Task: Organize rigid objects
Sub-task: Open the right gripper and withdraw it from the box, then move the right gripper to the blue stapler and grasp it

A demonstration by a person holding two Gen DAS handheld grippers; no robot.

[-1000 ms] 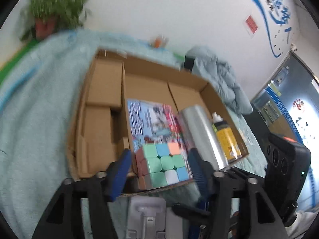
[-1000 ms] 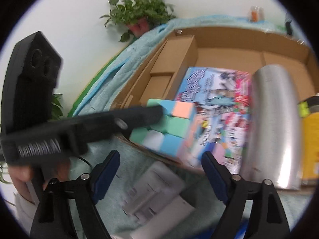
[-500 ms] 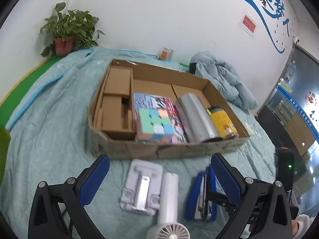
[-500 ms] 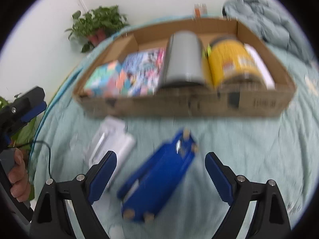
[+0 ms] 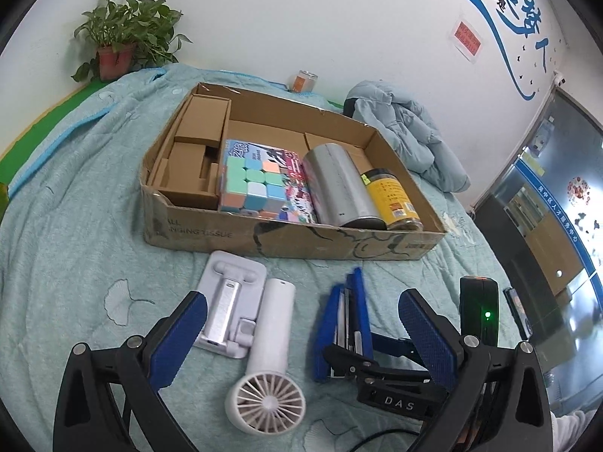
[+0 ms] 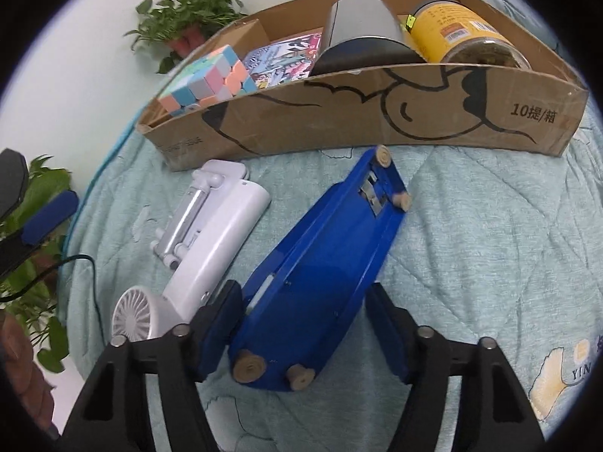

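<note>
**Desk:** What lay on the teal quilt point(image 5: 75, 196), left to right?

**Photographer:** A white folding stand point(image 5: 230, 307) came first, then a white handheld fan point(image 5: 269, 354) touching it, then a blue stapler point(image 6: 320, 263) resting on its side. Behind all three stood a cardboard box point(image 5: 286, 239) holding a pastel puzzle cube point(image 5: 252, 186) on a colourful booklet point(image 5: 297, 188), a silver cylinder point(image 5: 339, 184) and a yellow-labelled jar point(image 5: 392, 196).

**Desk:** And the grippers?

**Photographer:** The left gripper point(image 5: 301, 339) hung with its jaws spread wide over the fan and stapler, nothing between the pads. The right gripper point(image 6: 303, 333) straddled the stapler's near end; its jaws had just been closing. The left pad looked to touch the stapler's edge, while a sliver of quilt showed inside the right pad, so I could not tell whether it had clamped.

**Desk:** Background?

**Photographer:** A potted plant point(image 5: 120, 49) sat at the wall and a pale blue jacket point(image 5: 407, 132) lay right of the box.
</note>
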